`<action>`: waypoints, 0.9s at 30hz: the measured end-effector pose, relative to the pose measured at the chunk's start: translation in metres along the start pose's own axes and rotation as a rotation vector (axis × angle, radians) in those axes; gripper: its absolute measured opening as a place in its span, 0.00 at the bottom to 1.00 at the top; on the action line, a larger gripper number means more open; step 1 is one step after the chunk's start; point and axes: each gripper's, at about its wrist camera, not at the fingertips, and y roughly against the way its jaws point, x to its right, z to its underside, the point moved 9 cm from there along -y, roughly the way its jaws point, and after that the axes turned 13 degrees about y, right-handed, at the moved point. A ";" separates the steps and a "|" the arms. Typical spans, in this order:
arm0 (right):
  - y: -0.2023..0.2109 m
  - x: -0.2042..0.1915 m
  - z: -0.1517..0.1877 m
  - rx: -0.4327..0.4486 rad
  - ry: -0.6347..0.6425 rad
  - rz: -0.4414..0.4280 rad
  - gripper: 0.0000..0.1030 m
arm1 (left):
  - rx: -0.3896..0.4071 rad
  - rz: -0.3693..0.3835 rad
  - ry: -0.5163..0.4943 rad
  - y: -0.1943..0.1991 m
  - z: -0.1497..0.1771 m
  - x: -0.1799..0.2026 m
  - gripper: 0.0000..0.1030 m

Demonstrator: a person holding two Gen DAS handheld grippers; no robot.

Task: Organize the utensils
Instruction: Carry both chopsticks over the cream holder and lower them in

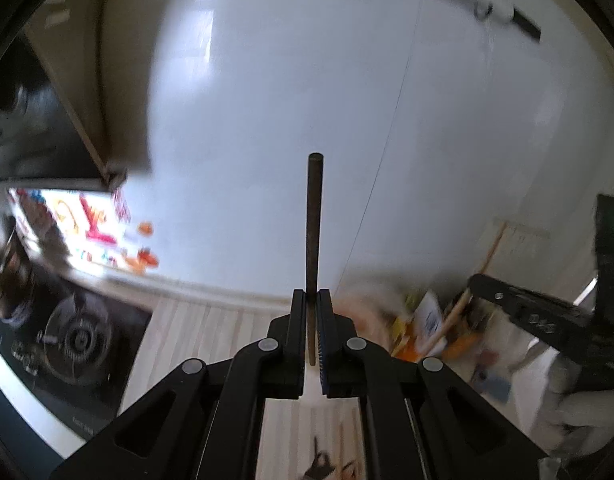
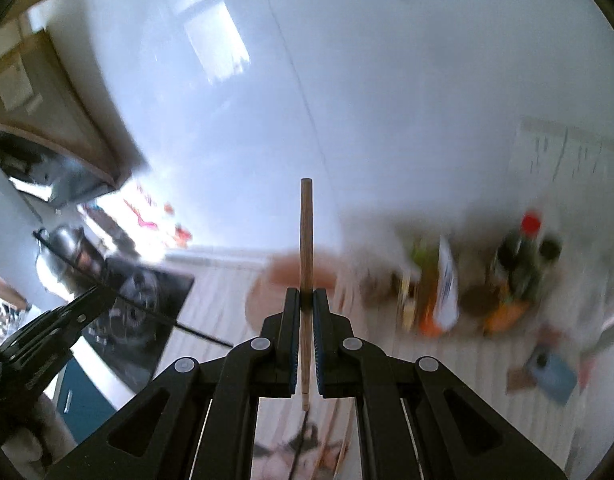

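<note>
My left gripper (image 1: 312, 300) is shut on a dark brown chopstick (image 1: 314, 220) that stands upright between its jaws, its end pointing up toward the white wall. My right gripper (image 2: 306, 298) is shut on a light wooden chopstick (image 2: 306, 232), also upright. Both are held above the pale striped counter (image 1: 211, 328). The right gripper shows at the right edge of the left wrist view (image 1: 547, 312). The left gripper with its dark stick shows at the lower left of the right wrist view (image 2: 67, 320).
A black gas stove (image 1: 79, 336) lies at the left, with a range hood (image 1: 39, 120) above it. A blurred round container (image 2: 295, 280) stands on the counter ahead. Bottles and packets (image 2: 515, 272) crowd the right side by the wall.
</note>
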 end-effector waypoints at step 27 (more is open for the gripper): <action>-0.145 0.023 -0.035 -0.118 -0.033 0.015 0.07 | -0.290 0.030 0.050 -0.146 0.011 0.012 0.08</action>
